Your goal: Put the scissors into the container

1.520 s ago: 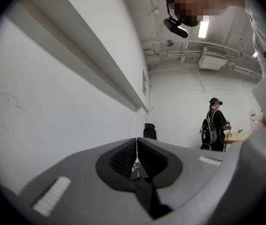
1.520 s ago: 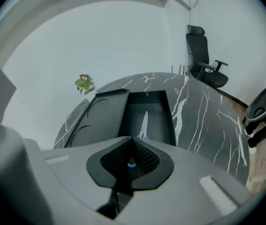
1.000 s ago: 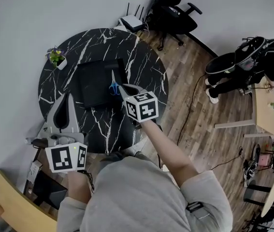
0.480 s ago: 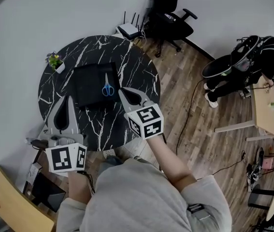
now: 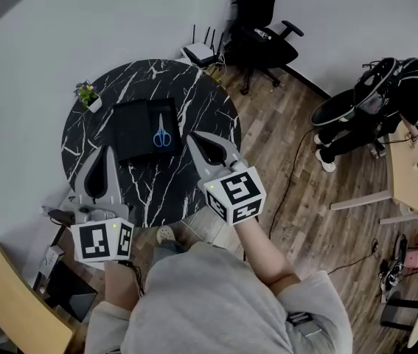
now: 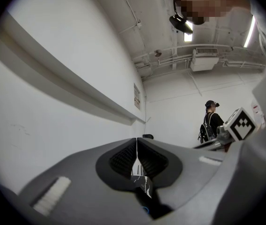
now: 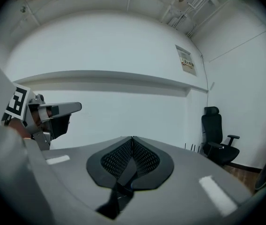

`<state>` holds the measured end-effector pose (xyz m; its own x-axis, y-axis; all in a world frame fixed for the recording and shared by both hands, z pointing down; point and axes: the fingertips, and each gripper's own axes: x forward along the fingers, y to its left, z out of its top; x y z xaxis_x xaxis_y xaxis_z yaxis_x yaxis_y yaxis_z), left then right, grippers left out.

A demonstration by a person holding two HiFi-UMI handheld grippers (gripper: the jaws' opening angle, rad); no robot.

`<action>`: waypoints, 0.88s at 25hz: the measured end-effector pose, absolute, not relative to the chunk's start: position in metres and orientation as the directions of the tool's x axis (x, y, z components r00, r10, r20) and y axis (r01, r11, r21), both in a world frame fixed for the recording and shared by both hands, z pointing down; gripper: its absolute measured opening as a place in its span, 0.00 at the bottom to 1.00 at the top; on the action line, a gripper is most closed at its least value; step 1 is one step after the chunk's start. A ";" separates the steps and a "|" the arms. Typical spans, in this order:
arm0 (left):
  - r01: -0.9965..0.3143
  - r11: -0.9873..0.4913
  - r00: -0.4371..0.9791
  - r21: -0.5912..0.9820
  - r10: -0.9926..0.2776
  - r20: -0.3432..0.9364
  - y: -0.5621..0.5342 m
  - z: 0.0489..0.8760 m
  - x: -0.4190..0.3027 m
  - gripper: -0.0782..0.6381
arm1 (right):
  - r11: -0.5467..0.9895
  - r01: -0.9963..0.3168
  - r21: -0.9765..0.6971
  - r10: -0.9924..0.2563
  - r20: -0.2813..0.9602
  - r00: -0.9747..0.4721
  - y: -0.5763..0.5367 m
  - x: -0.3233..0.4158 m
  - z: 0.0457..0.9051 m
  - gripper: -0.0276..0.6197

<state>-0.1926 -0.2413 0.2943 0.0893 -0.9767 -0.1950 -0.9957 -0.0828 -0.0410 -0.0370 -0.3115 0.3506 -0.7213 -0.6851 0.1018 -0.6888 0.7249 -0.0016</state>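
In the head view, blue-handled scissors [image 5: 162, 134] lie inside a shallow black container [image 5: 136, 125] on the round black marble table [image 5: 209, 109]. My right gripper [image 5: 194, 138] hovers just right of the container, shut, with nothing between its tips. My left gripper [image 5: 106, 152] is held over the table's near left edge, also shut and empty. The left gripper view shows its jaws closed tip to tip [image 6: 136, 140], pointing up at the wall. In the right gripper view the jaws meet [image 7: 132, 138] the same way.
A small potted plant [image 5: 87, 94] stands at the table's far left. A router [image 5: 199, 50] and a black office chair [image 5: 262, 21] are beyond the table. A person [image 5: 385, 94] stands at the right. A wooden desk corner [image 5: 17, 301] is at my lower left.
My right gripper let go of the scissors, which now lie in the container, and drew back toward me and to the right. The left gripper barely moved.
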 end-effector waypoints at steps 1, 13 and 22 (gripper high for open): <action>-0.996 -0.081 0.088 -0.043 -0.976 -0.198 -0.239 0.293 -0.189 0.19 | 0.724 -0.689 0.006 -0.687 0.088 -0.721 -0.309 -0.033 0.345 0.05; -0.998 -0.053 0.061 -0.040 -0.973 -0.224 -0.220 0.284 -0.157 0.19 | 0.704 -0.709 0.051 -0.708 -0.023 -0.705 -0.283 0.017 0.306 0.05; -0.998 -0.047 0.055 -0.042 -0.972 -0.230 -0.204 0.282 -0.136 0.19 | 0.703 -0.708 0.069 -0.705 -0.070 -0.706 -0.263 0.038 0.297 0.05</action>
<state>-0.1356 -0.2039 0.2823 0.0551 -0.9716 -0.2300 -0.9980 -0.0467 -0.0420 0.0382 -0.2628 0.2967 -0.7062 -0.7046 -0.0698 -0.7080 0.7028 0.0690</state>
